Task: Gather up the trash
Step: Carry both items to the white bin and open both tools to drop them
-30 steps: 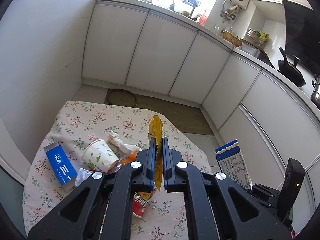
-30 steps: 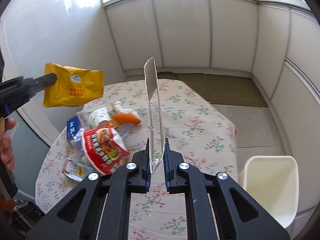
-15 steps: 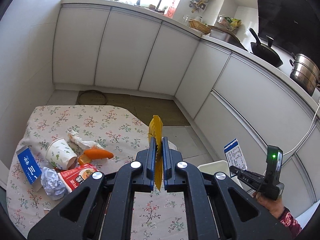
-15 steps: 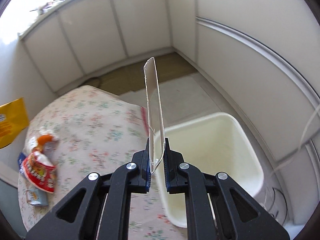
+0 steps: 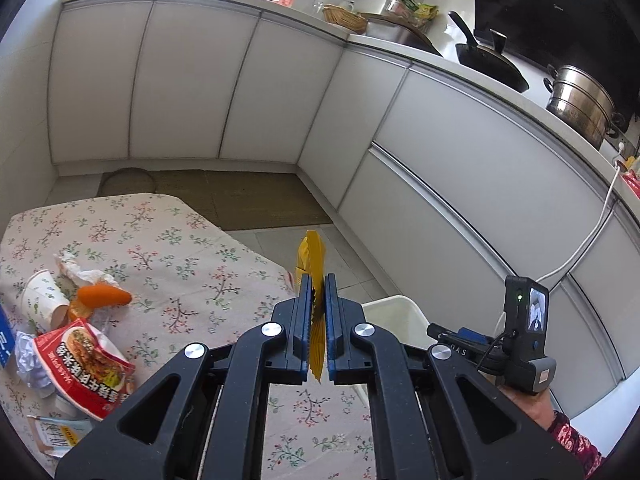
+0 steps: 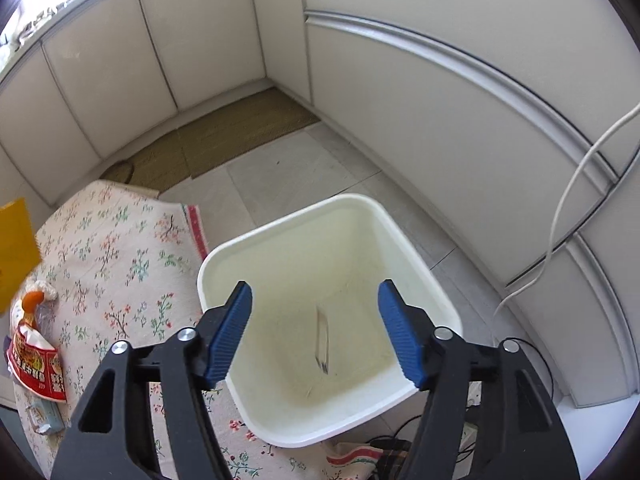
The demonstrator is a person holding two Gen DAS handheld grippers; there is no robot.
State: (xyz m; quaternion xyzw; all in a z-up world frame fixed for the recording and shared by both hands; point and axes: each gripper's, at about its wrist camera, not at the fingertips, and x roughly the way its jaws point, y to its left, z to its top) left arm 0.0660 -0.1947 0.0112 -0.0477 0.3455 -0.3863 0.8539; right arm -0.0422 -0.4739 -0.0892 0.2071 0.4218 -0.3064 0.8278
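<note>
My left gripper (image 5: pixel 318 292) is shut on a yellow snack bag (image 5: pixel 310 256), held edge-on above the table's right edge; the bag also shows at the left of the right wrist view (image 6: pixel 14 248). My right gripper (image 6: pixel 316 324) is open and empty above the white trash bin (image 6: pixel 416 252). A thin carton (image 6: pixel 322 340) seen edge-on is inside the bin. On the floral table (image 5: pixel 180 248) lie a red noodle packet (image 5: pixel 86 368), a paper cup (image 5: pixel 40 304), an orange wrapper (image 5: pixel 104 296), crumpled tissue (image 5: pixel 76 274) and a foil ball (image 5: pixel 30 364).
White kitchen cabinets (image 5: pixel 460 160) curve around the room. A woven mat (image 5: pixel 248 196) lies on the tiled floor. A white cable (image 6: pixel 572 184) hangs by the cabinets right of the bin. The bin's rim (image 5: pixel 394 304) stands just beyond the table's right edge.
My right gripper has swung over the bin and opened, and the carton it held has dropped into the bin. My left gripper has moved right with the yellow bag.
</note>
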